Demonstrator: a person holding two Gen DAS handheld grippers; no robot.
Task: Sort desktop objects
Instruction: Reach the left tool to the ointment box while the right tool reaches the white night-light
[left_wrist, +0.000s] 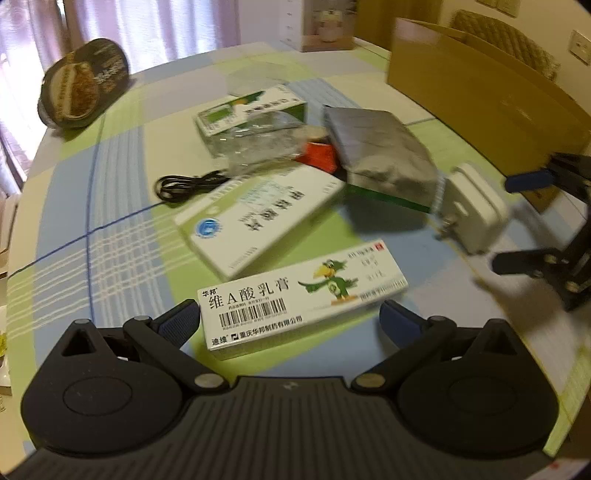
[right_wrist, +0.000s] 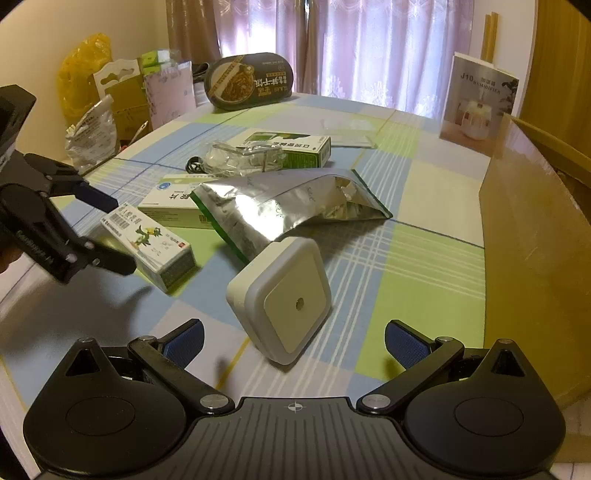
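1. The left gripper (left_wrist: 290, 321) is seen with its jaws spread apart; the parrot-printed ointment box (left_wrist: 295, 304) lies between the fingers, unclamped, on the checked tablecloth (left_wrist: 110, 229).
2. The right gripper (right_wrist: 293, 341) is likewise held apart; the white square night light (right_wrist: 282, 297) stands tilted just beyond its fingertips, with a gap visible on both sides.
3. A silver foil pouch (right_wrist: 280, 210) is noted just behind the night light, lying flat.
4. A white-and-blue medicine box (left_wrist: 255, 218) lies behind the ointment box, with a green-and-white carton (left_wrist: 251, 109) farther off.
5. Crumpled clear plastic (left_wrist: 255, 142) and a black cable (left_wrist: 184, 184) are recorded between those two.
6. A brown cardboard box (right_wrist: 535, 236) stands at the right edge; an instant-noodle bowl (right_wrist: 249, 81) rests at the far side.
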